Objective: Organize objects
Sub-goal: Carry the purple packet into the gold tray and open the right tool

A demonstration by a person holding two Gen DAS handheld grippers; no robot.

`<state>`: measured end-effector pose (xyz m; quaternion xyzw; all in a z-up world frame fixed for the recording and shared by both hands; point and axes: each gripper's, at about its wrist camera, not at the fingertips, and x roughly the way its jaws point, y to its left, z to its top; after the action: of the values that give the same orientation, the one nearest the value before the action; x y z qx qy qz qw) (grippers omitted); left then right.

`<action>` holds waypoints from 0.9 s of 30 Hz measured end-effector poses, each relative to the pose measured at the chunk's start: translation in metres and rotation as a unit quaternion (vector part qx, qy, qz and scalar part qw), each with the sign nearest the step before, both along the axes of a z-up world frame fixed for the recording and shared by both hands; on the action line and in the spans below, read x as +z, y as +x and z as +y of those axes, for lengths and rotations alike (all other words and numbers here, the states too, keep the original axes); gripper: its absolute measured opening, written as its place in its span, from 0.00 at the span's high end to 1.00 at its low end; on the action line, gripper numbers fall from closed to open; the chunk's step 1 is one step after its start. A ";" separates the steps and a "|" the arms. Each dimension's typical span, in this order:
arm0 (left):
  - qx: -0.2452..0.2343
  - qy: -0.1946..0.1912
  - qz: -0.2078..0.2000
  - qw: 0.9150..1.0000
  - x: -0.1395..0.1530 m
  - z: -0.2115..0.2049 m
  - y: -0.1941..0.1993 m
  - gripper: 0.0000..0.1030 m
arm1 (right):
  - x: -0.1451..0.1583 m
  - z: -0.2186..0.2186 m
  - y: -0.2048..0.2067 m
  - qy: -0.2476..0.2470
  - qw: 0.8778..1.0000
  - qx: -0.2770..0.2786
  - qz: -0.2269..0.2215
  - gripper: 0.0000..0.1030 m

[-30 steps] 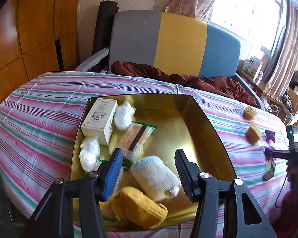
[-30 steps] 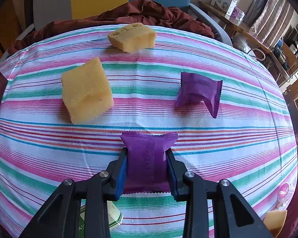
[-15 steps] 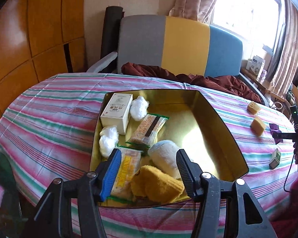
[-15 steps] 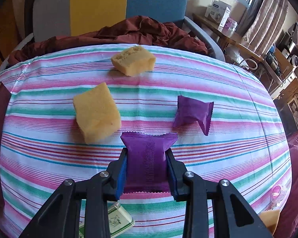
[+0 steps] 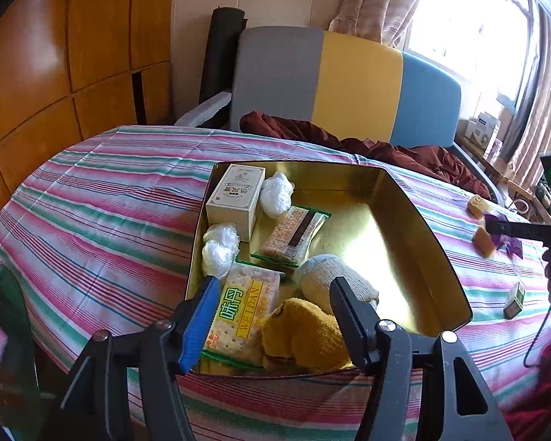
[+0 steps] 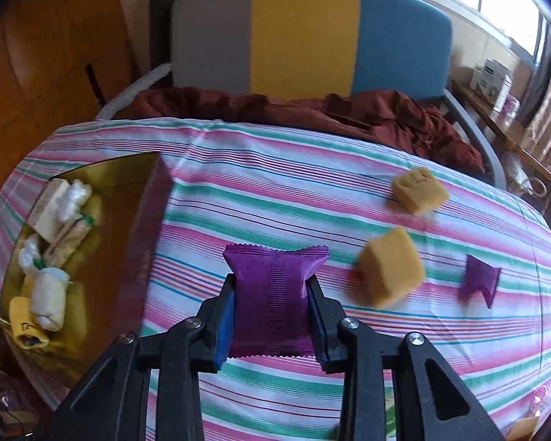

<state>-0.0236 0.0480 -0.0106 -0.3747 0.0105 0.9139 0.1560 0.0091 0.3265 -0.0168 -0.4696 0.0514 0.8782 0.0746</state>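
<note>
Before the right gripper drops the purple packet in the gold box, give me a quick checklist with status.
1. Grip: right gripper is shut on the purple packet, pads on both its sides. Ok.
2. Packet clear of the striped tablecloth: appears lifted. Ok.
3. Packet over the gold box: the box is off to the left of it in the right wrist view. Not ok.
4. Bare floor on the right side of the box in the left wrist view. Ok.
5. Left gripper: jaws have just been opening, nothing held, hovering above the box's near end. Collision clearance: cannot tell.
</note>
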 end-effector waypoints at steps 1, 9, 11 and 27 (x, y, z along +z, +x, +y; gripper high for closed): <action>0.000 0.000 0.000 1.000 -0.001 -0.001 0.001 0.38 | 0.002 -0.017 -0.006 -0.004 1.000 0.020 0.004 0.66; 0.013 0.008 -0.002 1.000 -0.004 -0.018 0.002 0.37 | 0.001 -0.123 -0.048 -0.020 0.991 0.130 0.008 0.66; 0.017 0.011 -0.002 1.000 -0.005 -0.023 0.002 0.37 | -0.007 -0.138 -0.057 -0.024 0.990 0.140 -0.001 0.66; 0.034 0.013 0.000 0.999 -0.010 -0.039 0.005 0.31 | -0.060 -0.186 -0.106 -0.056 0.989 0.123 -0.067 0.64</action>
<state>-0.0182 0.0086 -0.0202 -0.3726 -0.0137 0.9188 0.1294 -0.0967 0.1400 -0.0771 -0.5334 0.0370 0.8431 -0.0568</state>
